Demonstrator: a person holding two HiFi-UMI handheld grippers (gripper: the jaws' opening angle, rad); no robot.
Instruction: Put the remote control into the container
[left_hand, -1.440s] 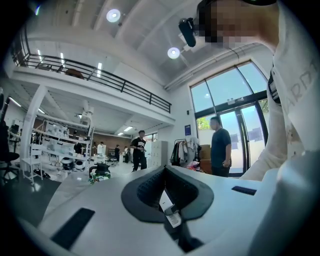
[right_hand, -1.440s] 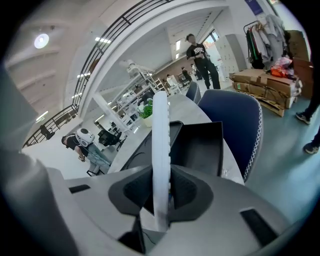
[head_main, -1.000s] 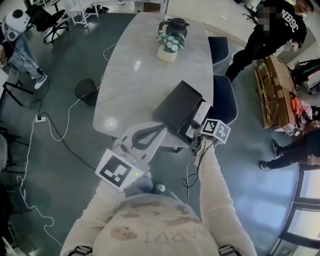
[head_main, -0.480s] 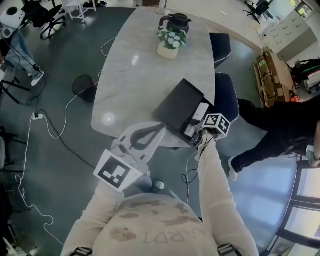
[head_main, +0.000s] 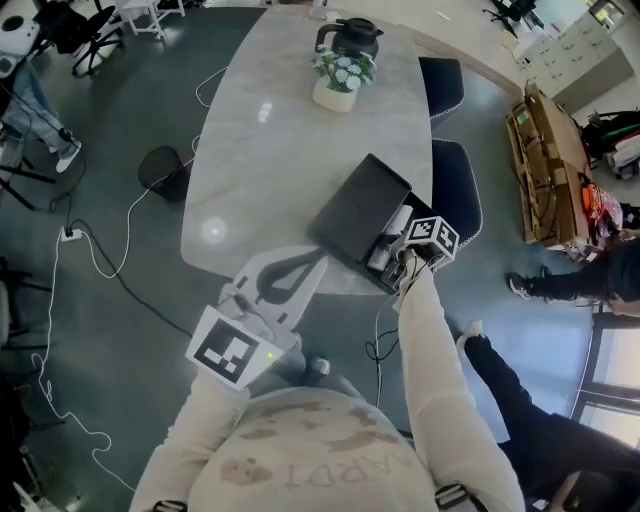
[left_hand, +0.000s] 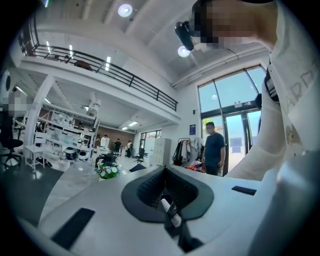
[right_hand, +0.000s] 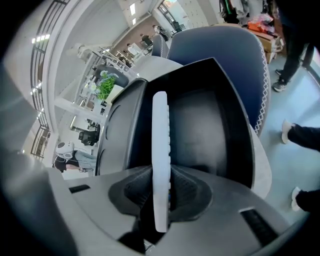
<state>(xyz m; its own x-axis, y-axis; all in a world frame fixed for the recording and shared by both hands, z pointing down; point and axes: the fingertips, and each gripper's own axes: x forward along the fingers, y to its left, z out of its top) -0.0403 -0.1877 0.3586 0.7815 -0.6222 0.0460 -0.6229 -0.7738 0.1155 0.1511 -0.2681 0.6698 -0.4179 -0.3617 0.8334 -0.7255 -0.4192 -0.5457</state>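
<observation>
The claw (right_hand: 160, 192) grips a white remote control (right_hand: 160, 150) edge-on, its jaws pressed against both faces. The remote reaches straight ahead of the claw over the open black container (right_hand: 210, 135), and beyond that stands a blue chair (right_hand: 220, 45).

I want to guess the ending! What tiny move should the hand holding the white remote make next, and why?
Probably lower the right gripper slightly: its jaws clamp the remote control edge-on over the open container, so letting go now might drop it.

Cream lettered sweatshirt (head_main: 320, 455), long sleeves (head_main: 437, 370)
</observation>
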